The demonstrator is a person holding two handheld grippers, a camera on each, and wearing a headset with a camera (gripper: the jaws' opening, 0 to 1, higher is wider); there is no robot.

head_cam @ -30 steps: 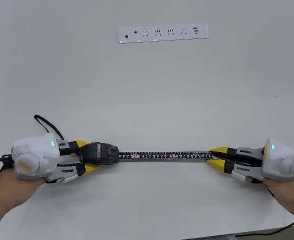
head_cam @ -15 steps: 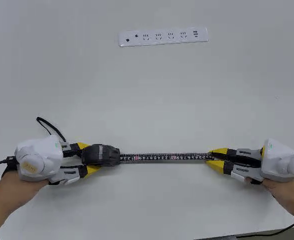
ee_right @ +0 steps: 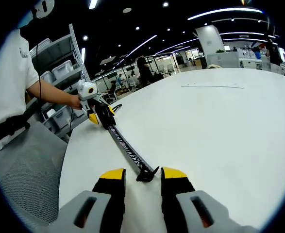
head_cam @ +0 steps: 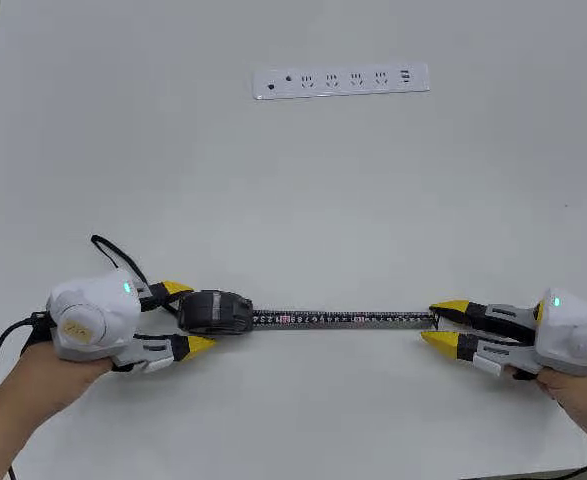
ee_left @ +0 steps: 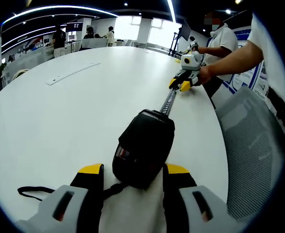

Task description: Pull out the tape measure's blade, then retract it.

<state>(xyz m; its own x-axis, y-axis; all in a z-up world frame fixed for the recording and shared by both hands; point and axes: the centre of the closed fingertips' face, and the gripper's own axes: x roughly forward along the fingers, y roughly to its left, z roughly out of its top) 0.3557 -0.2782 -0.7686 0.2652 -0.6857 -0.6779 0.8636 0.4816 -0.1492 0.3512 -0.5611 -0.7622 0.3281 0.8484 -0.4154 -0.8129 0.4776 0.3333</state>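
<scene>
The black tape measure case (head_cam: 216, 312) lies on the white table, its blade (head_cam: 343, 318) drawn out to the right in a straight line. My left gripper (head_cam: 185, 317) is open, a yellow-tipped finger on either side of the case's rear. In the left gripper view the case (ee_left: 144, 145) sits between the fingers (ee_left: 91, 177), with a gap on the left side. My right gripper (head_cam: 443, 323) is open at the blade's end. The end hook (ee_right: 147, 174) rests on the table between the tips of my right gripper (ee_right: 144, 174), touching neither finger.
A white power strip (head_cam: 340, 80) lies at the far side of the table (head_cam: 293, 180). A black strap (head_cam: 113, 255) curls behind the left gripper. Grey mesh chair backs (ee_left: 249, 145) (ee_right: 25, 170) stand close to the near table edge.
Both grippers' jaws have spread apart, letting go of the case and the blade end. The blade stays out at the same length. The head camera has shifted a little.
</scene>
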